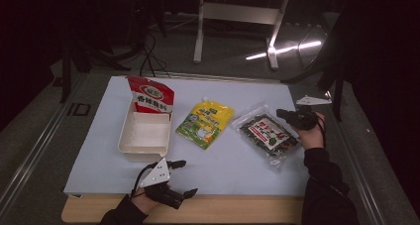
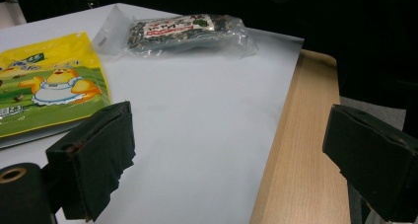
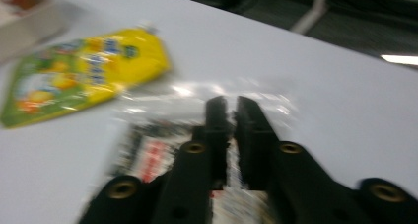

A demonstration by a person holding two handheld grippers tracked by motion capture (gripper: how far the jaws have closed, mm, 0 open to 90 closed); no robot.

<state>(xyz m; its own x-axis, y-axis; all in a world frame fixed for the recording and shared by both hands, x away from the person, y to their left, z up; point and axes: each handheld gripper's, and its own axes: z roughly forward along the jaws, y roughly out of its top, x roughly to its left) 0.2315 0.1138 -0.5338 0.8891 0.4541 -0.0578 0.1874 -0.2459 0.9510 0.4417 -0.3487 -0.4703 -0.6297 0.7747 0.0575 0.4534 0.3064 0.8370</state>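
Observation:
A clear packet of dark snacks (image 1: 267, 134) lies at the right of the white sheet. My right gripper (image 1: 292, 117) hovers at its far right edge, jaws together; in the blurred right gripper view they (image 3: 231, 103) point along the packet (image 3: 162, 135) with nothing plainly between them. A yellow-green pouch (image 1: 205, 123) lies mid-table. A red packet (image 1: 151, 97) stands at the back of a white tray (image 1: 143, 148). My left gripper (image 1: 188, 177) rests open at the front edge. In its own view the jaws (image 2: 231, 135) stand wide apart, empty, facing the pouch (image 2: 49, 91) and packet (image 2: 182, 31).
The white sheet (image 1: 233, 170) covers most of a wooden table, whose bare front strip (image 1: 223, 207) shows near me. A person's dark sleeve (image 1: 324, 185) comes in at the lower right. White desk legs (image 1: 200, 31) stand on the floor beyond.

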